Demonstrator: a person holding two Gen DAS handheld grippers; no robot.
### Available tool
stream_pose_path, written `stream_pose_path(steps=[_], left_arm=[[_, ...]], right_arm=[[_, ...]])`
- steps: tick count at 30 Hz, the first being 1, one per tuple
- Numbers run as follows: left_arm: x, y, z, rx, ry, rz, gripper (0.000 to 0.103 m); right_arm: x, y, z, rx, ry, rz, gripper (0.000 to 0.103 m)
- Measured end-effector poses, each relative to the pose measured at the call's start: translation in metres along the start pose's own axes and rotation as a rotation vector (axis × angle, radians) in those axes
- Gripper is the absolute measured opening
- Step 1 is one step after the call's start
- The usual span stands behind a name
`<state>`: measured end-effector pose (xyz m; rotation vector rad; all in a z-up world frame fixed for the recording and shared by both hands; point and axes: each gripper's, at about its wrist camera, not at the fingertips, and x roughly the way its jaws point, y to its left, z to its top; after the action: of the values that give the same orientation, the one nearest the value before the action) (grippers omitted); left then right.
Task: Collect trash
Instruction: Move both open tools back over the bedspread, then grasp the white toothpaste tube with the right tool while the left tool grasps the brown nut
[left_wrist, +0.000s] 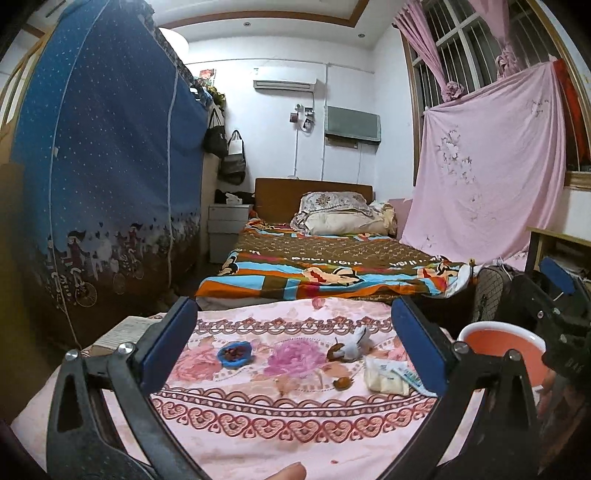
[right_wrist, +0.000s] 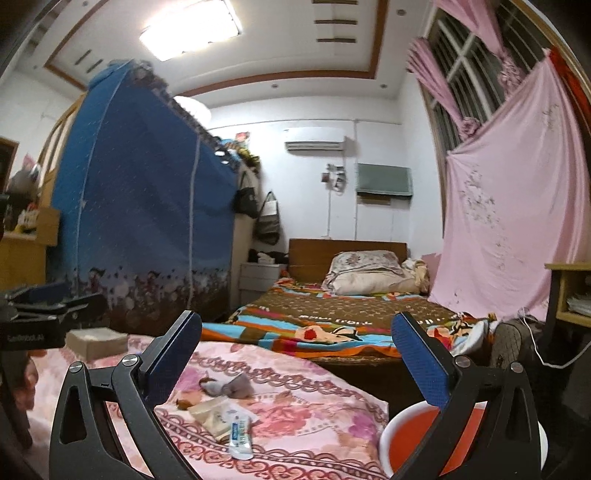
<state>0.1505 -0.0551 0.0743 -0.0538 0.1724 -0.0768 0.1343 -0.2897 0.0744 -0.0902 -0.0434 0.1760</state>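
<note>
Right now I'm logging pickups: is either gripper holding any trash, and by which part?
Nothing is held. The left gripper and right gripper both stand open and empty above the table; the crumpled tissue lies untouched.

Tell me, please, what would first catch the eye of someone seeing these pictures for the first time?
Probably the scatter of trash on the pink floral cloth in the foreground: a crumpled tissue, a beige wrapper and a small blue piece further left. Next, the orange basin with a white rim at the cloth's right edge. Both open claws frame the scene, holding nothing.
</note>
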Motion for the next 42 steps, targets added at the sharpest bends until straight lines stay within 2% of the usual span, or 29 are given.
stream_pose_path(steps=[7, 12, 14, 18, 20, 25, 27, 29, 30, 32, 34, 38, 42], left_arm=[[0.008, 0.004, -0.006, 0.029, 0.079, -0.034, 0.092], [0.021, 0.006, -0.01, 0.022, 0.151, -0.061, 0.091], [0.026, 0.005, -0.011, 0.021, 0.177, -0.069, 0.091], [0.038, 0.0, -0.017, 0.031, 0.249, -0.084, 0.09], [0.046, -0.001, -0.021, 0.036, 0.296, -0.084, 0.086], [0.064, 0.001, -0.03, 0.004, 0.406, -0.126, 0.074], [0.069, 0.002, -0.033, -0.01, 0.446, -0.158, 0.069], [0.074, 0.0, -0.036, -0.02, 0.48, -0.191, 0.059], [0.076, -0.001, -0.037, -0.019, 0.493, -0.198, 0.056], [0.084, -0.003, -0.039, -0.021, 0.531, -0.213, 0.048], [0.09, -0.005, -0.041, -0.023, 0.56, -0.226, 0.042], [0.105, -0.01, -0.044, -0.022, 0.605, -0.24, 0.028], [0.117, -0.014, -0.047, -0.01, 0.643, -0.256, 0.023]], right_arm=[[0.012, 0.011, -0.008, -0.03, 0.089, 0.05, 0.103], [0.031, 0.013, -0.015, -0.027, 0.223, 0.046, 0.103], [0.036, 0.013, -0.018, -0.018, 0.262, 0.055, 0.1], [0.046, 0.011, -0.024, -0.003, 0.339, 0.075, 0.087], [0.05, 0.012, -0.029, 0.005, 0.385, 0.081, 0.083], [0.062, 0.011, -0.04, 0.031, 0.487, 0.105, 0.066], [0.066, 0.01, -0.044, 0.042, 0.524, 0.116, 0.064], [0.071, 0.011, -0.048, 0.05, 0.564, 0.132, 0.058], [0.073, 0.011, -0.051, 0.052, 0.587, 0.143, 0.051], [0.078, 0.013, -0.056, 0.051, 0.628, 0.16, 0.046], [0.082, 0.016, -0.06, 0.047, 0.658, 0.175, 0.037], [0.086, 0.02, -0.065, 0.036, 0.695, 0.199, 0.034], [0.091, 0.022, -0.068, 0.039, 0.726, 0.222, 0.034]])
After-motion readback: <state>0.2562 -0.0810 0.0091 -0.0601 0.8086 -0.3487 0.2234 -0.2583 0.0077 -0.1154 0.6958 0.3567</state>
